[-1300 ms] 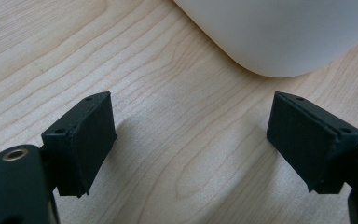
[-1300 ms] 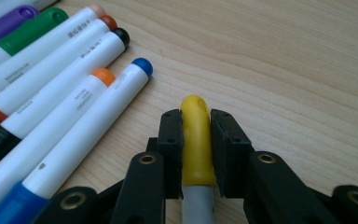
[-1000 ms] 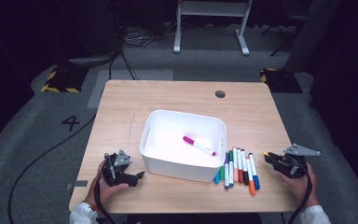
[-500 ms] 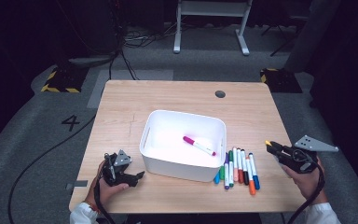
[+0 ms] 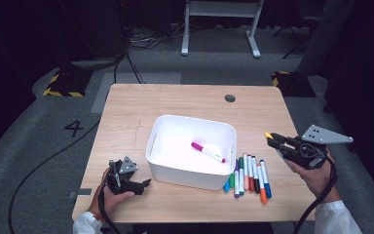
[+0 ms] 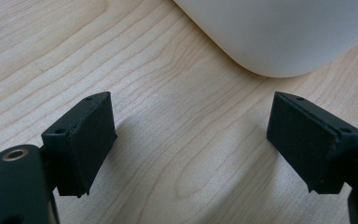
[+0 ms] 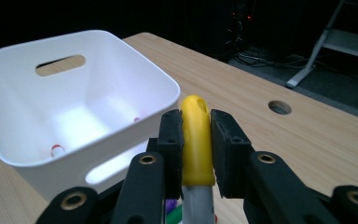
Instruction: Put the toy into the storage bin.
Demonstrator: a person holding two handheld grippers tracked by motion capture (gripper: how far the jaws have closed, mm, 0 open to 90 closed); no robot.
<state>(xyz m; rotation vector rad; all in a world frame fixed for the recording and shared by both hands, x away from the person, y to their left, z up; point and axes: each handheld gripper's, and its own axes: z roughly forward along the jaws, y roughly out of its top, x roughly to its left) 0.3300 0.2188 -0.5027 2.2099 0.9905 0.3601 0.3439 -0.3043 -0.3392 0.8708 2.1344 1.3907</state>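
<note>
Marker (image 7: 196,140) with yellow cap is clamped between the jaws of the right gripper (image 7: 196,122), cap end forward, held in the air off the table's right edge. Bin (image 5: 191,149) sits mid-table toward the near edge; one pink marker (image 5: 207,152) already lies inside. Row of loose markers (image 5: 247,174) lies on the table just beside the bin's right wall, near the front edge.

Step in hand is judged as carrying the yellow marker over the bin and dropping it in. To do it well, the marker should be kept pinched firmly at the cap, since a smooth cap could slip or pull off. It should be brought over the rim, above the bin's open middle, before the jaws are parted. A low release is advised so it does not bounce out.

Left gripper (image 6: 191,140) rests on the table at the near left corner, jaws wide apart and empty, close to the bin's wall.
</note>
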